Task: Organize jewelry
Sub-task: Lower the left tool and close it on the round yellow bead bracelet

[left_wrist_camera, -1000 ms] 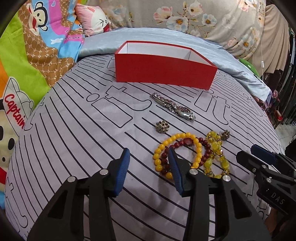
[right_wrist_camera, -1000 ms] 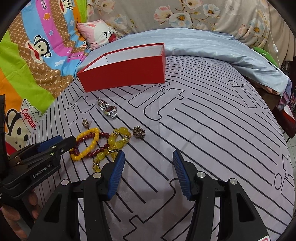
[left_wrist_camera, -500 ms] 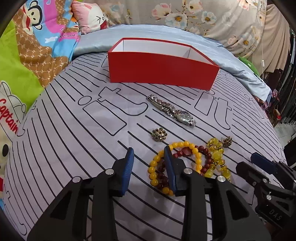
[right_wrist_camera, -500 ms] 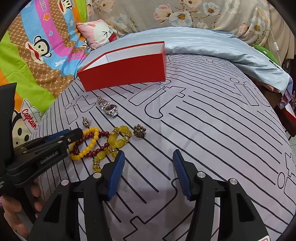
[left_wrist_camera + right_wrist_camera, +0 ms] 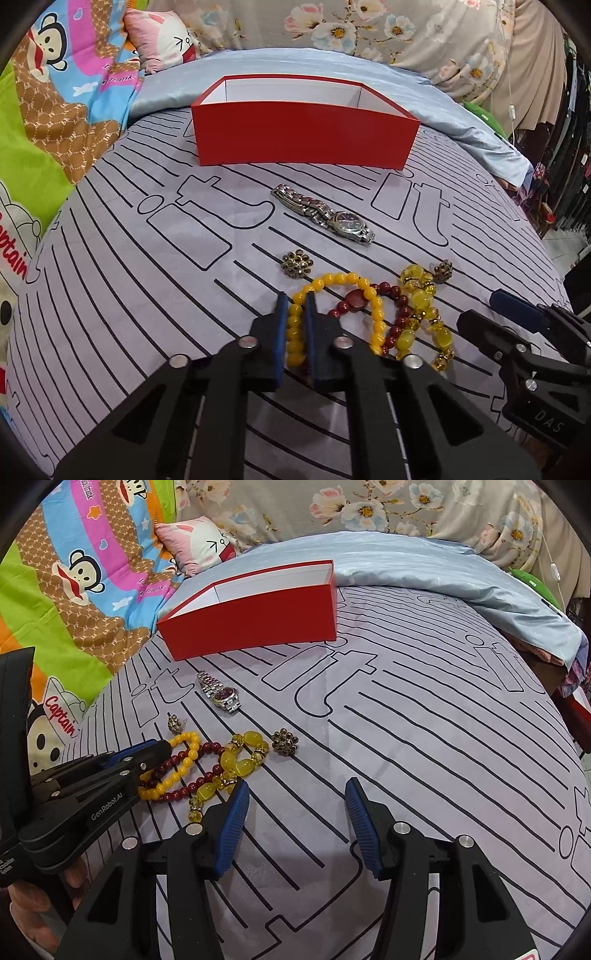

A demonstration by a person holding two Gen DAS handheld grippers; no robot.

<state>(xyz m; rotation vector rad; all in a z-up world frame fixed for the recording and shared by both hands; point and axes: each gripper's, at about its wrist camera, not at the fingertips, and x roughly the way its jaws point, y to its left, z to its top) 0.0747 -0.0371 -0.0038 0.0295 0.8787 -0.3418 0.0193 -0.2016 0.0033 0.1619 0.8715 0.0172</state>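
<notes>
watch point(image 5: 325, 218) between box point(image 5: 303, 136) behind and bracelets point(image 5: 369, 314) in front

The left gripper point(image 5: 295, 306) is covering the near end of the yellow bead bracelet point(image 5: 364, 291), and the red box point(image 5: 303, 134) wall is hiding its floor.

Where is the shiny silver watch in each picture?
Left wrist view: the silver watch lies just right of the middle, between the red box behind it and the bead bracelets in front.
Right wrist view: the watch lies left of the middle, just in front of the red box's left end.
Shared landmark: the red box.
</notes>
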